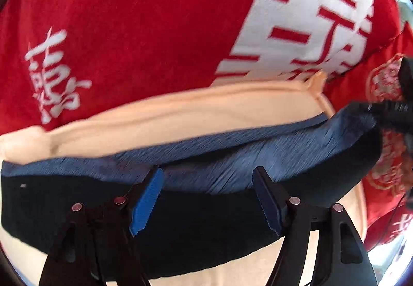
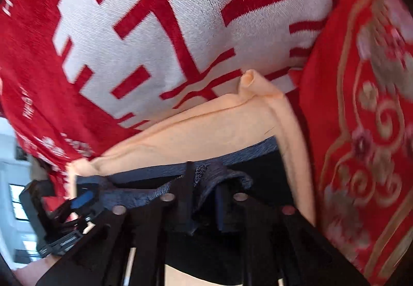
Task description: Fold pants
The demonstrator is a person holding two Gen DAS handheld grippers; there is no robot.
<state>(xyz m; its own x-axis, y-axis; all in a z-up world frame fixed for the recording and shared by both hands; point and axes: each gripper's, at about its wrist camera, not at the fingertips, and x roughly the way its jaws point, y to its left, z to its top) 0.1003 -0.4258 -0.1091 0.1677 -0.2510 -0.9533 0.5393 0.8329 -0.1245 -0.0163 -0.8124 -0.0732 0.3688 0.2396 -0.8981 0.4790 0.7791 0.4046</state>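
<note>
Left wrist view: dark pants (image 1: 180, 229) just beneath left gripper (image 1: 206, 198), jaws apart, seemingly empty.

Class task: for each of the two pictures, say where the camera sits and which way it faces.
Left wrist: on the left tool, facing steeply down at dark pants; its open fingers show.
Right wrist: on the right tool, facing down at the pants' bunched blue edge between its fingers.
Shared: pants, peach cloth, red blanket; the right view also catches the left tool.

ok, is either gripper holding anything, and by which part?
Left gripper: nothing, jaws open above the pants. Right gripper: the blue waistband is bunched between its fingers; whether the pads press on it cannot be told.
</note>
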